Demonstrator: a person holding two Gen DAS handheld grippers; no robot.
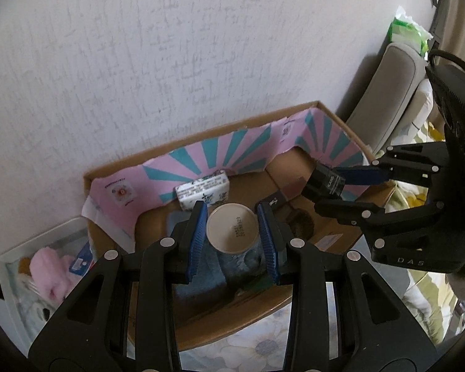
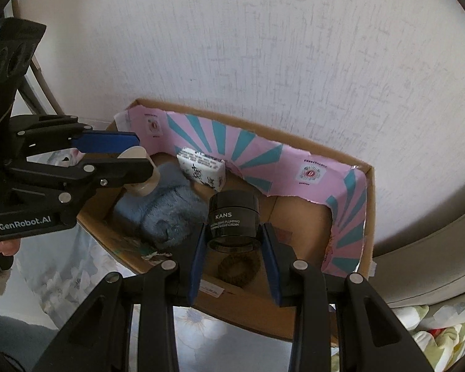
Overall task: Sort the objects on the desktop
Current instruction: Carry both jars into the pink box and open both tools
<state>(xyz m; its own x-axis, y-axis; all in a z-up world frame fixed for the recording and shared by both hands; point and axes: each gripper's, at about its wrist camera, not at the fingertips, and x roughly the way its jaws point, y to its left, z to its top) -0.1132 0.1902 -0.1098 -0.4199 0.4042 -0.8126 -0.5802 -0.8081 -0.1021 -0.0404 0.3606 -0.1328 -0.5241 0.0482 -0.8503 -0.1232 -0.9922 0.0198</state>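
Note:
My left gripper (image 1: 232,209) is shut on a round beige container (image 1: 232,228), whose flat bottom with a printed code faces the camera. It hangs over a cardboard box (image 1: 232,319) lined with pink and teal paper. My right gripper (image 2: 234,229) is shut on a black KANS cream jar (image 2: 232,217) above the same box (image 2: 370,217). Inside lie a blue fluffy towel (image 2: 167,214), a white patterned packet (image 2: 201,169) and a brown hair ring (image 2: 238,268). Each view shows the other gripper: the right gripper (image 1: 325,190) with the jar, the left gripper (image 2: 144,155) with the beige container (image 2: 142,183).
The box stands against a white textured wall on a floral cloth (image 1: 248,347). A clear plastic bin (image 1: 12,260) with a pink plush toy (image 1: 51,266) sits to its left. A grey chair back (image 1: 396,93) stands to the right.

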